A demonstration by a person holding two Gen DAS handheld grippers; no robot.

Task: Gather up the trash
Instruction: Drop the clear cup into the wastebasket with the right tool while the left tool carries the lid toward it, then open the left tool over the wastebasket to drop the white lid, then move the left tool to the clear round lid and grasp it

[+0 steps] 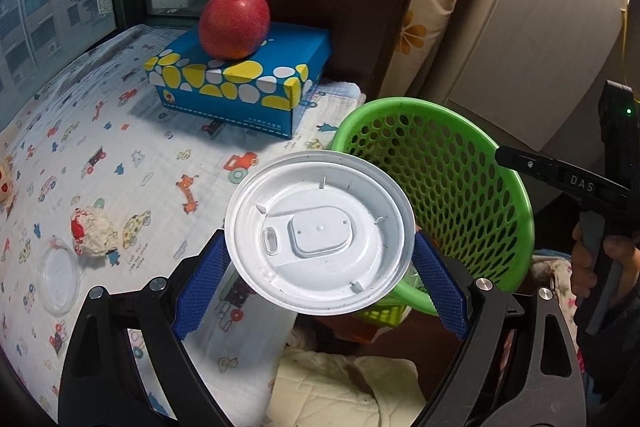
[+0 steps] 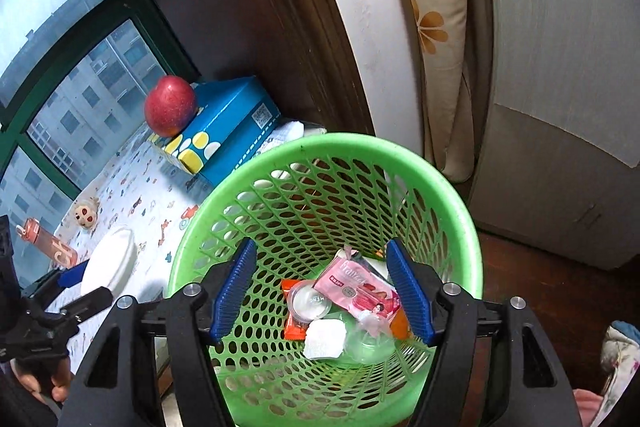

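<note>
My left gripper (image 1: pixel 320 245) is shut on a round white plastic lid (image 1: pixel 320 239), its blue pads pressing the lid's left and right edges beside the green mesh basket (image 1: pixel 400 103). My right gripper (image 2: pixel 320 251) hangs open over the basket (image 2: pixel 320 141) with nothing between its fingers. Down inside lie a pink wrapper (image 2: pixel 356 287), a clear round lid (image 2: pixel 308 301), a white tissue (image 2: pixel 324 341) and an orange wrapper (image 2: pixel 292 331). On the printed cloth remain a crumpled paper ball (image 1: pixel 94 233) and a clear plastic lid (image 1: pixel 58 277).
A red apple (image 1: pixel 234 23) sits on a blue spotted box (image 1: pixel 240 83) at the back by the window. A small doll (image 2: pixel 86 213) and an orange bottle (image 2: pixel 48 243) lie far left. A flowered pillow (image 1: pixel 436 3) and a pale cabinet (image 2: pixel 560 107) stand behind the basket.
</note>
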